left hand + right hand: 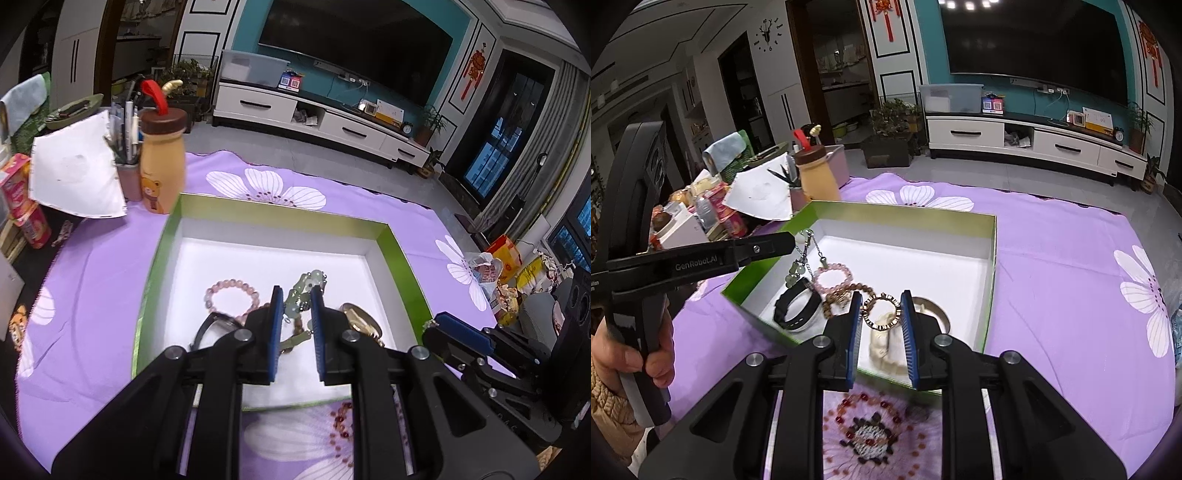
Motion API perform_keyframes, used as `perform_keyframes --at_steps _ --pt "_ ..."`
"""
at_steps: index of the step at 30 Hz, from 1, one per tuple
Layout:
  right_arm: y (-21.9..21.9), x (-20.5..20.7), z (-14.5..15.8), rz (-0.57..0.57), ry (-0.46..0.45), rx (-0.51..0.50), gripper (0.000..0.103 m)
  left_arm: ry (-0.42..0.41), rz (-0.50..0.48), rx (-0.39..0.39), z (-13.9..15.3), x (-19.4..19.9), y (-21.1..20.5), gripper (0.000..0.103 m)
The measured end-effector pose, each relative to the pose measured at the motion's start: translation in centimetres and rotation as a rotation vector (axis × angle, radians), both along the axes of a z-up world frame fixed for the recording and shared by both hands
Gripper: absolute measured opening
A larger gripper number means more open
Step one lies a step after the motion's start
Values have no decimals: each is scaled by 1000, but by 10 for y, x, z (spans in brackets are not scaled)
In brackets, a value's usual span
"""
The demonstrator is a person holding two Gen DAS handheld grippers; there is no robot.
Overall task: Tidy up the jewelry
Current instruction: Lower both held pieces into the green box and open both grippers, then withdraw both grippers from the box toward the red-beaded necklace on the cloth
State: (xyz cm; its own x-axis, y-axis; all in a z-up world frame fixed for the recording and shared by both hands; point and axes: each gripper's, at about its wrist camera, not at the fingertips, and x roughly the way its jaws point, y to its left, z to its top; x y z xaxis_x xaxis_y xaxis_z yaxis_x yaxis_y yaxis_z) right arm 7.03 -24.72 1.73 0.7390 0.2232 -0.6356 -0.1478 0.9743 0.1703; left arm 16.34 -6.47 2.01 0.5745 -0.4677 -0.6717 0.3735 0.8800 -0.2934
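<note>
1. Above the near half of the green-rimmed box (400, 254), 2 pieces are held clear of the white floor: a jade charm (308, 280) with pale green beads on thin chains, and a gold studded ring (867, 315) with a notched edge.
2. The jade charm is pinched in the left gripper (296, 291); from the right wrist view its chains are seen dangling at 10 o'clock of the box.
3. The gold studded ring is pinched flat between the pads of the right gripper (881, 297), at 6 o'clock of the box.
4. The box is set on a purple flowered cloth (1052, 258).
5. On the box floor, 5 pieces are counted: 1 pink bead bracelet (833, 266), 1 black band (783, 306), 1 brown bead bracelet (846, 290), 1 gold bangle (942, 312) and 1 cream band (886, 347).
6. The brown bead bracelet and the gold bangle are partly hidden by the right gripper's fingers; the cream band is seen below the held ring.
7. At 10 o'clock of the box, off its corner, 1 tan bottle (162, 173) with a brown cap, 1 pen holder (129, 181) and 1 white sheet (74, 173) are seen.
8. The left gripper's handle is held by 1 hand (635, 354).
</note>
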Motion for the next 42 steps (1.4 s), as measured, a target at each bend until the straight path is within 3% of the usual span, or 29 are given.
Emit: perform_keyframes --at_steps 10,31,35,36,38,42 --pt "-17 40 -12 -20 63 45 21 66 -11 9 -20 33 -24 15" --pt "-10 77 -38 -34 171 -14 21 156 -2 48 -48 66 -42 15" --pt "-16 76 -39 -54 176 1 29 161 12 33 -47 65 -41 28" --pt "-18 75 -38 -59 171 10 34 154 17 39 -46 63 -41 33" --pt "-23 69 -33 -71 153 29 38 136 28 37 -43 59 -38 54" --pt "-31 56 -22 -83 114 49 38 123 36 37 -38 52 -34 58"
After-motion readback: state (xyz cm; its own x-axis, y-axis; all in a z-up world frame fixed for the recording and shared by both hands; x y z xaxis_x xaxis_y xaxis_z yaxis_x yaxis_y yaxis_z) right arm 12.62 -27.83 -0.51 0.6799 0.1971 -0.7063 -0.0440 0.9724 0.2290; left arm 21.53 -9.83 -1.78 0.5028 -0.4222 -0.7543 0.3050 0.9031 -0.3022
